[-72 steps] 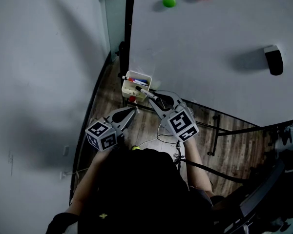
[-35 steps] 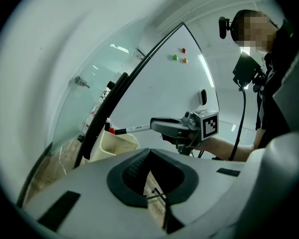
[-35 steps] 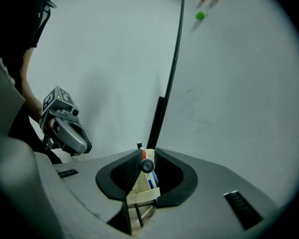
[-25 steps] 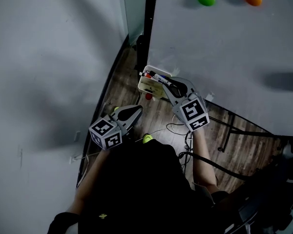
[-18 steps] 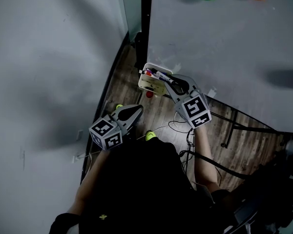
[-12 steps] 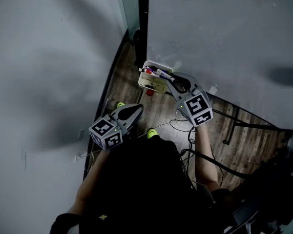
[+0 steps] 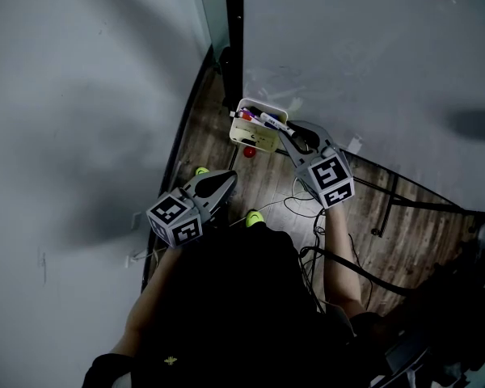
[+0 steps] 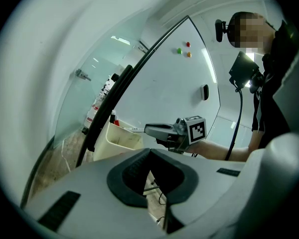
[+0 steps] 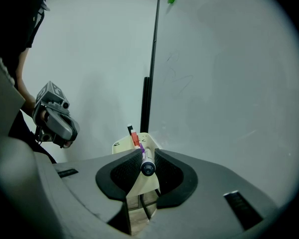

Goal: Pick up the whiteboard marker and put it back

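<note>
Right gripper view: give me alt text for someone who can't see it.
The right gripper clamps a whiteboard marker between its jaws, pointing it at a cream marker holder just ahead, beside the whiteboard. The left gripper hangs at the left against a pale wall.

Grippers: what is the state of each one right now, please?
Left gripper: closed, empty.
Right gripper: closed on the whiteboard marker.

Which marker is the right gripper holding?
The white marker with the purple band, clamped in the right gripper; the rest, such as the red marker, stand in the holder.
</note>
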A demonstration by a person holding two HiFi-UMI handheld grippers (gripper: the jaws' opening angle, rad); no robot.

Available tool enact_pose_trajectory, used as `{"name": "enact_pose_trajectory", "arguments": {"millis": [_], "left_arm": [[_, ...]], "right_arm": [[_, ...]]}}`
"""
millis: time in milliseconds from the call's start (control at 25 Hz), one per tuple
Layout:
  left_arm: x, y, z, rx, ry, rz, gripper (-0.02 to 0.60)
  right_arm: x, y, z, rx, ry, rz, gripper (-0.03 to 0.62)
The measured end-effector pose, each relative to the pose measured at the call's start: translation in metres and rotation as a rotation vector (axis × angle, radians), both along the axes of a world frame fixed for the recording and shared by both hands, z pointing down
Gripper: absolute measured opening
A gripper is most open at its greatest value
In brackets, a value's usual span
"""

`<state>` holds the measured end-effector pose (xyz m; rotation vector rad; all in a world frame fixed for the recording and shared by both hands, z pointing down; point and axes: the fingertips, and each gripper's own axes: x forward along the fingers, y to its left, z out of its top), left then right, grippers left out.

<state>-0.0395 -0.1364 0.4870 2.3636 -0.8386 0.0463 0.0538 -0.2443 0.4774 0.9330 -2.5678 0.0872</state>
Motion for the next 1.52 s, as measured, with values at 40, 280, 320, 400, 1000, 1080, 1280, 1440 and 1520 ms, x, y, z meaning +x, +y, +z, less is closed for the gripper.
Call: {"name": "enact_pose_trajectory", "arguments": {"millis": [40,280,320,400,1000,1080,1280,1440,1520], "left_arm": [[0.000,0.000,0.000,0.001,0.000,0.001,0.020],[0.002,0.000,0.001,-0.003,0.001,0.009,0.021],[0.003,0.001,0.001,-0.003,0.001,0.011,0.021],[0.003,0.001,0.002,-0.001,-0.001,0.012,0.020],[0.009,-0.003,-0.005,0.008,-0.008,0.027,0.021],[0.010,-0.005,-0.007,0.019,-0.011,0.023,0.021],[0.016,-0.002,-0.014,0.042,-0.027,0.012,0.021],[0.025,0.007,-0.019,0.052,-0.041,-0.006,0.021],[0.026,0.014,-0.021,0.057,-0.048,-0.025,0.021]], "right_arm": [[0.000,0.000,0.001,-0.002,-0.004,0.003,0.077],[0.004,-0.001,0.009,-0.018,-0.013,0.020,0.078],[0.004,-0.001,0.010,-0.020,-0.011,0.021,0.078],[0.004,-0.001,0.011,-0.021,-0.012,0.025,0.078],[0.004,0.000,-0.004,0.022,-0.010,0.008,0.127],[0.009,-0.001,-0.010,0.048,-0.019,0.031,0.127],[0.021,0.007,-0.034,0.115,-0.077,0.059,0.075],[0.032,0.022,-0.046,0.131,-0.120,0.041,0.003],[0.035,0.031,-0.047,0.124,-0.126,0.024,0.003]]}}
